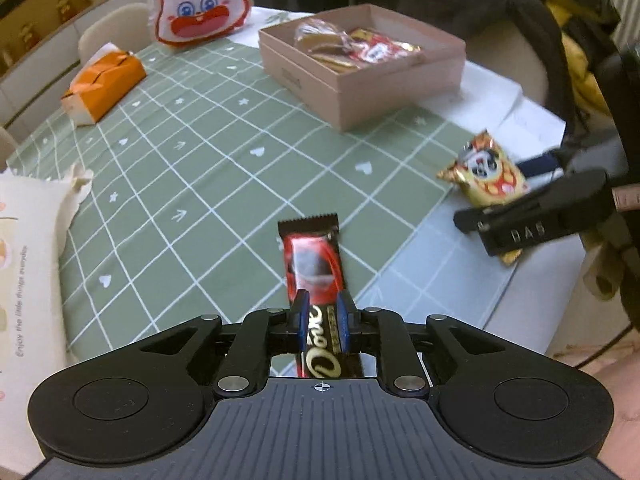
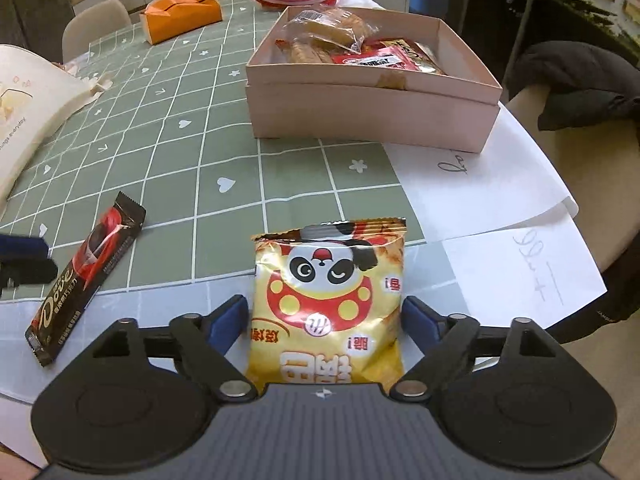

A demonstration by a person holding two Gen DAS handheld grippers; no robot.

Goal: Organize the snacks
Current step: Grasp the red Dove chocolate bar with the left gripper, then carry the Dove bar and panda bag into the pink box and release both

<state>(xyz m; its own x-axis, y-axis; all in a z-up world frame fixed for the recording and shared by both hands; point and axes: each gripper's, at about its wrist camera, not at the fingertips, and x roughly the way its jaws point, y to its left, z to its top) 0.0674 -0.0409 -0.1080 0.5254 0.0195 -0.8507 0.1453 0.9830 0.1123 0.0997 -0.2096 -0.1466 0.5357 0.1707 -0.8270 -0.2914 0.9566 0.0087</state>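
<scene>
Far left: cream cloth bag [image 1: 28, 248] with printed lettering, lying on the green checked tablecloth [image 1: 192, 152]. Behind it, orange tissue pack [image 1: 102, 82], then rabbit-face pouch [image 1: 198, 0] at the table's far edge. Centre: left gripper [image 1: 322, 316], blue pads [image 1: 301, 320] closed tight on the near end of the Dove chocolate bar [image 1: 314, 260], wrapper pointing forward over the cloth; whether lifted or resting, cannot tell. Beyond and to the right: pink box [image 1: 360, 80], open-topped, already holding wrapped biscuits [image 2: 328, 32] and red packets [image 2: 376, 56], one corner standing on white paper sheets [image 2: 480, 192] with handwriting. Right: right gripper [image 2: 324, 320], blue pads [image 2: 226, 322] pressed against both sides of the yellow panda snack bag [image 2: 328, 300], bag held above the table's near edge, just short of the box. Far right: dark coat [image 2: 580, 84] draped over a chair
</scene>
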